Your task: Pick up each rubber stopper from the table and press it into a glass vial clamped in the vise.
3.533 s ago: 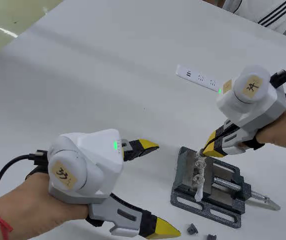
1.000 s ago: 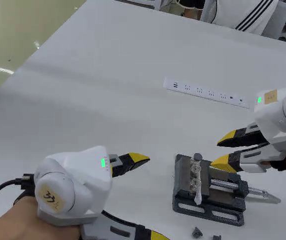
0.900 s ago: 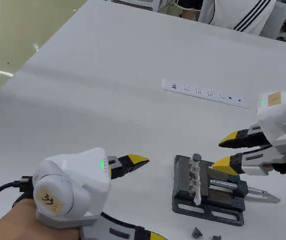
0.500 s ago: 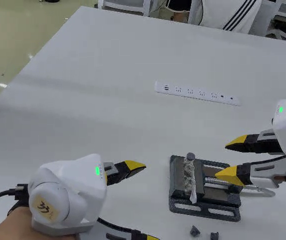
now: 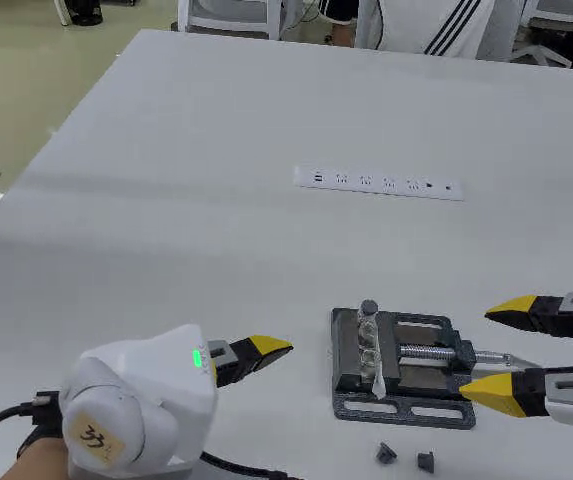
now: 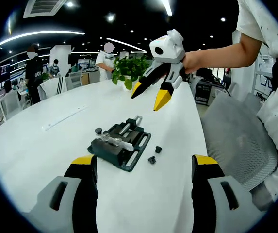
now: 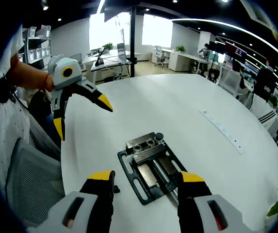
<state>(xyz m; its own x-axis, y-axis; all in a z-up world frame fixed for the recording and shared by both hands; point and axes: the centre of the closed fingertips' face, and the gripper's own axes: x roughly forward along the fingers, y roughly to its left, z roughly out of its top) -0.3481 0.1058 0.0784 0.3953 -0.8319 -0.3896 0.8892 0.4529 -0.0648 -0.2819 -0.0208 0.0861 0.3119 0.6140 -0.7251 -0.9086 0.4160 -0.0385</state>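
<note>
Right tool [image 5: 498,348] withdrawn from vise [image 5: 406,410], jaws spread, empty; left tool [image 6: 143,162] spread too. Stopper [image 5: 369,307] apparently seated in far vial [image 5: 368,323]; two loose stoppers [image 5: 386,455] lie on surface [image 5: 216,200].

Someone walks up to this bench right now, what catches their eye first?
The dark vise on the white table, with glass vials clamped in it, the far one capped by a stopper. The yellow-tipped left gripper and right gripper hover either side of it, jaws open and empty. Two loose stoppers lie just in front of it.
</note>
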